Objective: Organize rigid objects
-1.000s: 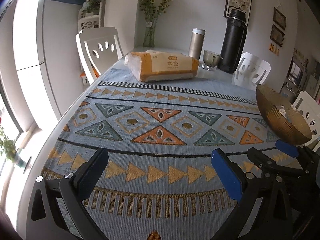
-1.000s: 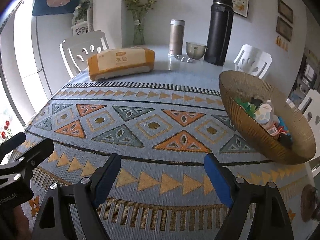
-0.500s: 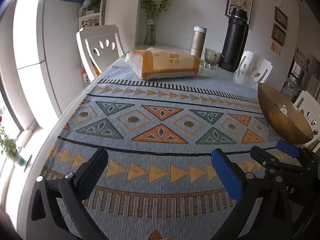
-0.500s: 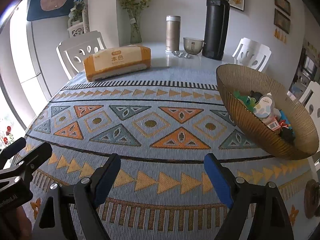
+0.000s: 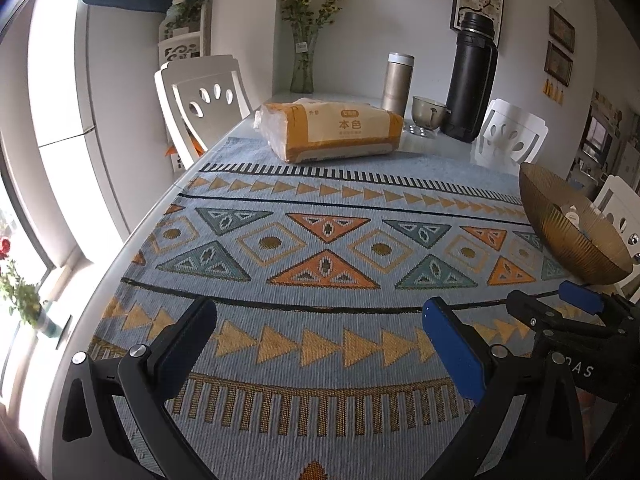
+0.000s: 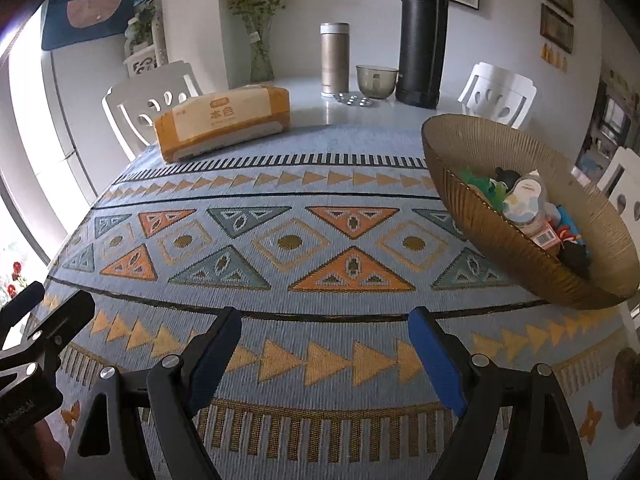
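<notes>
L gripper [image 5: 320, 328] and R gripper [image 6: 325, 332] both hang w/ jaws spread wide, holding nothing, over the near part of the patterned cloth [image 6: 288, 240], which lies bare btwn them and the tissue pack [image 6: 224, 126] farther back. The ribbed bowl [image 6: 492, 240] w/ small objects sits at the right edge of the cloth. Beyond, on the bare table [image 6: 312, 100]: steel flask [image 6: 334, 58], glass cup [image 6: 376, 80], black thermos [image 6: 423, 36].
</notes>
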